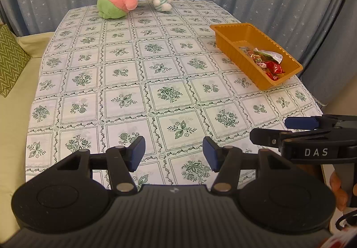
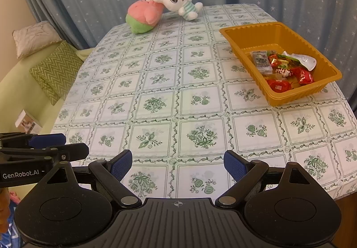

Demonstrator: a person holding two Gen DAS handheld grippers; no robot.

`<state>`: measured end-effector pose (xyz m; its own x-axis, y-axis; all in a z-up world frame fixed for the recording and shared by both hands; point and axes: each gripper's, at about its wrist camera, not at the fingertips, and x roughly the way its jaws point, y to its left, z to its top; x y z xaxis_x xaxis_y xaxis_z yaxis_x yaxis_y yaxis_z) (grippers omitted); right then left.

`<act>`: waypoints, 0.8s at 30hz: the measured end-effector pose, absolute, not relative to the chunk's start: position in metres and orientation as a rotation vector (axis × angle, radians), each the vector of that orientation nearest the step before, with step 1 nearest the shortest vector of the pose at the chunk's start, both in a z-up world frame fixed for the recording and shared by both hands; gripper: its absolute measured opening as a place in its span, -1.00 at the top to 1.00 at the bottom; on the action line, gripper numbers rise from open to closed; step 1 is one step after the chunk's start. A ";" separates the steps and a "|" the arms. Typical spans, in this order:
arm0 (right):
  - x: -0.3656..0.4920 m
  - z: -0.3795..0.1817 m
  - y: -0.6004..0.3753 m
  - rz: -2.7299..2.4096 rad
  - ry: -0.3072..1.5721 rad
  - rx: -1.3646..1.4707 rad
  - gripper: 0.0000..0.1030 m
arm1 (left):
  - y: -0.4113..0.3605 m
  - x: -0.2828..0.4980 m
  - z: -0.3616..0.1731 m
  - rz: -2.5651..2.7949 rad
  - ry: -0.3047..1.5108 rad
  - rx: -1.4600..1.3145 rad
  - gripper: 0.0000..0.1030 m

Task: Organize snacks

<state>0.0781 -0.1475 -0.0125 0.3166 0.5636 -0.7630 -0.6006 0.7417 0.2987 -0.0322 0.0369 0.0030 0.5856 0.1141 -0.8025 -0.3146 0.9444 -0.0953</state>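
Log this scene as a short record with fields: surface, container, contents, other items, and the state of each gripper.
surface: table under a green floral checked cloth
container: orange tray near the table's right edge
contents: wrapped snacks piled at the tray's near end; far end bare
other items: pink plush and white bunny plush leaning together at the far edge
left gripper: open, fingers empty, over the near edge
right gripper: open, empty, beside the left
loose snacks on cloth: none visible
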 end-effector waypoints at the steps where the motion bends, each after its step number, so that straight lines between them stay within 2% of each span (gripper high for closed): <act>1: 0.078 -0.012 -0.148 0.766 0.986 -0.043 -0.72 | 0.037 -0.032 0.003 0.252 0.913 -0.238 -0.06; 24: 0.078 -0.012 -0.149 0.766 0.985 -0.043 -0.72 | 0.034 -0.029 0.003 0.250 0.911 -0.235 -0.06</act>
<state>0.0778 -0.1487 -0.0117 0.3172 0.5635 -0.7628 -0.6005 0.7419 0.2983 -0.0295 0.0337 0.0034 0.5878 0.1133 -0.8011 -0.3112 0.9456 -0.0946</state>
